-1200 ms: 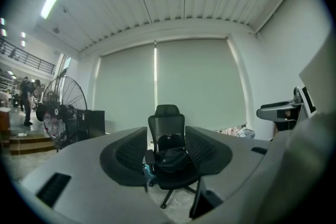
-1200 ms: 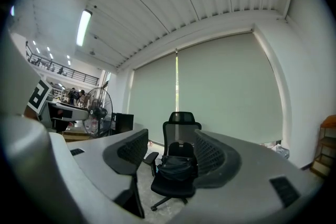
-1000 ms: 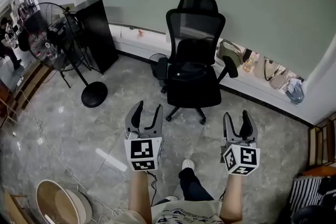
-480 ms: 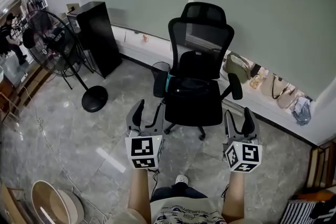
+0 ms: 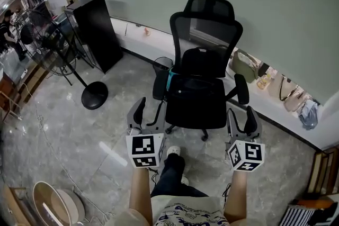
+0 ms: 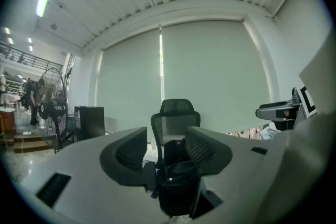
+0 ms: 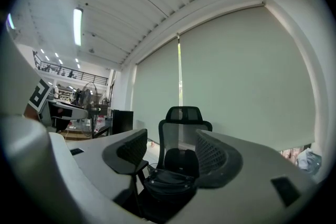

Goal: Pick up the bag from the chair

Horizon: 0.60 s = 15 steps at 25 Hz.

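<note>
Two grippers, both empty: my left gripper and right gripper have their jaws wide apart with nothing between them. Step in hand, as I judge it: the approach. The black bag lies on the seat of the chair, just beyond my jaws and roughly midway between the two. Forearms level and parallel, jaws pointing far, toward the chair. Next move calls for reaching forward and down, then closing on the bag's top.
</note>
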Motion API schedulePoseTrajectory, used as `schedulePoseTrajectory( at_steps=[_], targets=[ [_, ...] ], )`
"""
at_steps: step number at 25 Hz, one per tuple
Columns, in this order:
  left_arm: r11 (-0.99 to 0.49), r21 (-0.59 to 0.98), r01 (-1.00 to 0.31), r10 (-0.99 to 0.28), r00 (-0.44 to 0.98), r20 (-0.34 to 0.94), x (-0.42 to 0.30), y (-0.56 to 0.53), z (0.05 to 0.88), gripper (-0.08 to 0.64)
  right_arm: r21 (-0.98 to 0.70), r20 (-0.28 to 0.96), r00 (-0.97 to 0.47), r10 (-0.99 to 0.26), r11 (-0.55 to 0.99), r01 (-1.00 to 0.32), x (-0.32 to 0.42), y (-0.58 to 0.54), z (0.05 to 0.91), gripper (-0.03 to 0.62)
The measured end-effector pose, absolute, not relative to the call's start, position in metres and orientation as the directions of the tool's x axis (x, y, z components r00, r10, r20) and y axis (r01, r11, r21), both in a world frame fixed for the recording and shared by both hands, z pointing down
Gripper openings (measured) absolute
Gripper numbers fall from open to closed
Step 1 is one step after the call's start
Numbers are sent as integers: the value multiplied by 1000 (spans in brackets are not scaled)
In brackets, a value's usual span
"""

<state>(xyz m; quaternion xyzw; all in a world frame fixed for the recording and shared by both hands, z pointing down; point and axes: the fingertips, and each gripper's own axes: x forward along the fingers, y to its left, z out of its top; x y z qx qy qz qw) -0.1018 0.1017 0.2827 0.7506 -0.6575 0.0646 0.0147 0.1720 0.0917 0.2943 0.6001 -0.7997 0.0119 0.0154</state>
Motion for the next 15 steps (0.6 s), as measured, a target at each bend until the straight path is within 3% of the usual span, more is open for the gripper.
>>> schedulePoseTrajectory(
  at_steps=[15],
  targets=[
    [-193, -53, -980, -970, 183, 158, -112, -108, 318, 225, 5, 80, -252, -964, 253, -967, 159, -104, 328, 296]
  ],
)
